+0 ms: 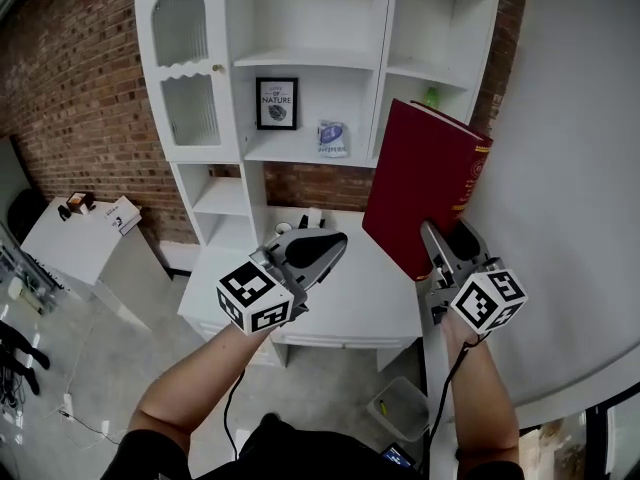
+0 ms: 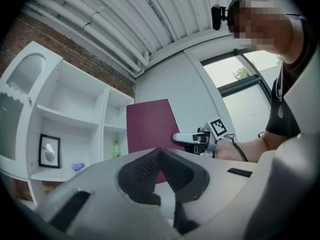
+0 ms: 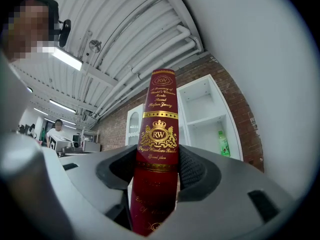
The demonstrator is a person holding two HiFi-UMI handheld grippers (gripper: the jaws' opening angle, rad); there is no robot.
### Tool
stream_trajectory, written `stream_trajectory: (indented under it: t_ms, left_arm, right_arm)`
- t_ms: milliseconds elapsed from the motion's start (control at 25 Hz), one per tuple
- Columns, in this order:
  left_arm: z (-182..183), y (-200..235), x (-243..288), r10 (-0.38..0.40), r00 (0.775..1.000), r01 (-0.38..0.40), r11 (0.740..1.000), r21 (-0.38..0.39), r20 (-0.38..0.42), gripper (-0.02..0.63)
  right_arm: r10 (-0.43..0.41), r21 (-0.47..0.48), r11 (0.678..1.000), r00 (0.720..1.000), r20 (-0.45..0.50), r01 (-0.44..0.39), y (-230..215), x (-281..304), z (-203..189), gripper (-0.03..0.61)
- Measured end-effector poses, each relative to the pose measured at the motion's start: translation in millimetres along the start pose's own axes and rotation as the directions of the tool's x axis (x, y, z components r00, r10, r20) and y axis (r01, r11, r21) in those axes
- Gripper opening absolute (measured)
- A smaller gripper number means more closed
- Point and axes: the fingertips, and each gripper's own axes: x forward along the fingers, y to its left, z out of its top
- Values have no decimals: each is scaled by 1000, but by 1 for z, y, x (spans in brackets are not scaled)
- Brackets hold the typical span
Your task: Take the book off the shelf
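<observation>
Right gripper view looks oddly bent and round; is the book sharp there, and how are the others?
Right gripper view: fisheye bends the ceiling pipes, corners black, book spine's gold lettering sharp. Left gripper view: same bulge, window glaring. Head view: evenly lit, shelf sides slanted.

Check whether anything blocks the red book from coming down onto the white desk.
Nothing visible does. The red book, clamped in the right tool, is clear of the shelf unit; the white desk under it looks bare. The shut left tool is off to its left.
</observation>
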Motion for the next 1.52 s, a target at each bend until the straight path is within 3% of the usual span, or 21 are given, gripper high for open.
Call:
stream_trajectory:
  t_ms: [440,880,1240,1520]
  left_arm:
    - [-12,-30,-84,-16,1000,16,999,-37,-15,8]
    - [-33,-68,-195,-55,996,50,995,-82,-66,8]
    - [-82,-97,-276,-32,996,19,987,-157,-81,8]
    - [-117,-114,-306,-10,994,-17,970,-243,-107,8]
  right_arm:
    - [-27,61,998,998,-51,30,75,-46,-53,225]
    - [-65,99,992,994,-88,73,193,-84,-110,225]
    - [-50,172,982,986,-159,78,289,-128,-192,225]
    - [-51,263,959,979,-197,103,324,-146,-239,225]
